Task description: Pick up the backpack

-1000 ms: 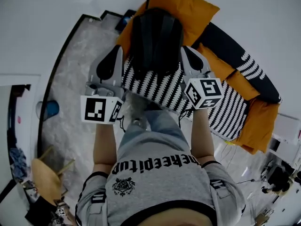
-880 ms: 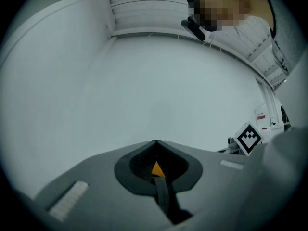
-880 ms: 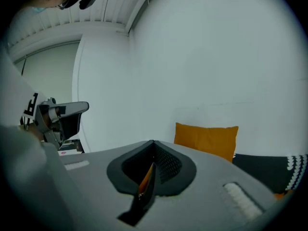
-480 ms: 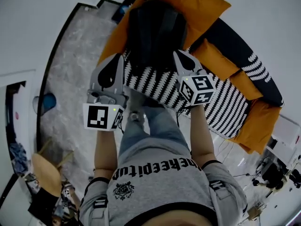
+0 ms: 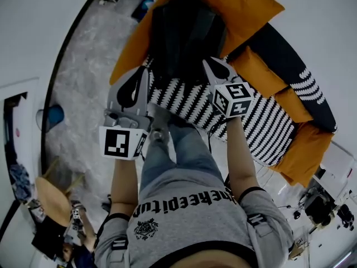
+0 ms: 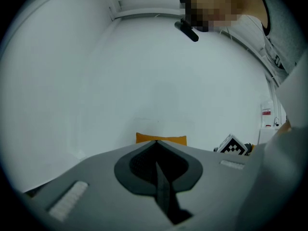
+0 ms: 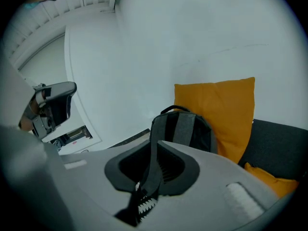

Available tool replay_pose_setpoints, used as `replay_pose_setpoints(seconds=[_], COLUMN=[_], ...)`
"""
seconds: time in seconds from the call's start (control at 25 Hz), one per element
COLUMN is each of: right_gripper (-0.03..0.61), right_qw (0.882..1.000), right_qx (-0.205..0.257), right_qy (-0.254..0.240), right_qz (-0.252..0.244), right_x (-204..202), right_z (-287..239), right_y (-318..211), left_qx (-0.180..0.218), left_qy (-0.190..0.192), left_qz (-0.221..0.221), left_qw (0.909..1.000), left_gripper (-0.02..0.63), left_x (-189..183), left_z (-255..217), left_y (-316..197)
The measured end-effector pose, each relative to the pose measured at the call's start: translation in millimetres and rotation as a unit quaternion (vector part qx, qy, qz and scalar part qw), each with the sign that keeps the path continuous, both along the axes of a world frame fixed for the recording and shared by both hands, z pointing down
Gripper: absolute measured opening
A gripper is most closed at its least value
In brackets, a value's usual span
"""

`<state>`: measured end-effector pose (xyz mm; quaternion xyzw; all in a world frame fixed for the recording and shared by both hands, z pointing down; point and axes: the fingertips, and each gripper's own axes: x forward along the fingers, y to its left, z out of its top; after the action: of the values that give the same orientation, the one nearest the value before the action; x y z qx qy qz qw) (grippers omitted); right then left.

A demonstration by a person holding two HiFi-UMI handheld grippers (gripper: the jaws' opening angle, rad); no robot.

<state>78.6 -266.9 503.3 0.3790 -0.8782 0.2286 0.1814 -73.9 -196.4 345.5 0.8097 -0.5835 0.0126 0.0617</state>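
Note:
A black backpack (image 5: 187, 35) with grey straps stands upright against a big orange cushion (image 5: 245, 7) on the sofa. In the right gripper view the backpack (image 7: 185, 129) is just ahead. One grey strap (image 7: 153, 170) runs from it down between the jaws of my right gripper (image 7: 156, 143). Those jaws are opening, with a slit beside the strap. In the head view the right gripper (image 5: 207, 63) sits at the backpack's lower right. My left gripper (image 5: 144, 71) is at its lower left. The left gripper (image 6: 155, 143) is shut and points at the white wall.
The sofa seat carries a black-and-white zigzag blanket (image 5: 262, 127), with smaller orange cushions (image 5: 251, 66) and a dark backrest (image 5: 284, 54) to the right. A grey mottled floor (image 5: 83, 77), a blue object (image 5: 54, 116) and a wooden chair (image 5: 53, 200) lie to the left.
Both grippers have come down beside the backpack, which has sunk lower against the cushion. The right gripper has tipped further downward.

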Motion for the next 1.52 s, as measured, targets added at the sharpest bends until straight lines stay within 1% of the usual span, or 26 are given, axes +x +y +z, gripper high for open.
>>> replay_pose_setpoints(seconds=[0.24, 0.36, 0.6, 0.72, 0.8, 0.92, 1.12, 1.24, 1.4, 1.52], right_gripper=[0.077, 0.084, 0.106, 0.132, 0.133, 0.15, 0.189, 0.206, 0.215, 0.216], right_qw=[0.999, 0.999, 0.997, 0.995, 0.995, 0.994, 0.994, 0.993, 0.992, 0.991], right_qx=[-0.031, -0.047, -0.079, -0.094, -0.101, -0.108, -0.111, -0.114, -0.12, -0.123], right_qy=[-0.008, -0.015, -0.015, -0.018, -0.018, -0.012, -0.019, -0.016, -0.009, -0.014], right_qz=[-0.002, 0.002, 0.004, 0.007, 0.007, -0.002, -0.015, -0.021, -0.033, -0.043], right_x=[2.4, 4.4, 5.1, 6.1, 8.3, 6.4, 0.6, -3.0, -7.0, -8.9], right_z=[29.2, 44.2, 75.0, 91.3, 100.9, 114.9, 131.2, 140.1, 154.0, 158.2], right_y=[-11.3, -17.8, -23.9, -31.5, -39.4, -52.8, -69.1, -78.7, -89.1, -93.2], left_qx=[-0.014, -0.018, -0.028, -0.033, -0.034, -0.035, -0.037, -0.038, -0.043, -0.05], left_qy=[0.001, 0.001, 0.004, 0.001, -0.002, -0.005, -0.006, -0.005, -0.007, -0.006], left_qz=[-0.001, -0.003, -0.009, -0.013, -0.015, -0.016, -0.022, -0.029, -0.034, -0.037], left_qw=[0.9999, 0.9998, 0.9996, 0.9994, 0.9993, 0.9993, 0.999, 0.9988, 0.9985, 0.998], left_gripper=[0.02, 0.02, 0.02, 0.02, 0.02, 0.02, 0.02, 0.02, 0.02, 0.02], left_x=[5.8, 7.6, 3.5, 2.9, 4.4, 4.1, 1.1, -3.8, -7.5, -6.1], left_z=[14.2, 21.3, 34.8, 41.7, 43.1, 45.4, 47.8, 48.6, 54.0, 58.0], left_y=[-8.5, -13.3, -20.9, -24.4, -26.6, -30.3, -30.0, -30.7, -30.5, -29.4])
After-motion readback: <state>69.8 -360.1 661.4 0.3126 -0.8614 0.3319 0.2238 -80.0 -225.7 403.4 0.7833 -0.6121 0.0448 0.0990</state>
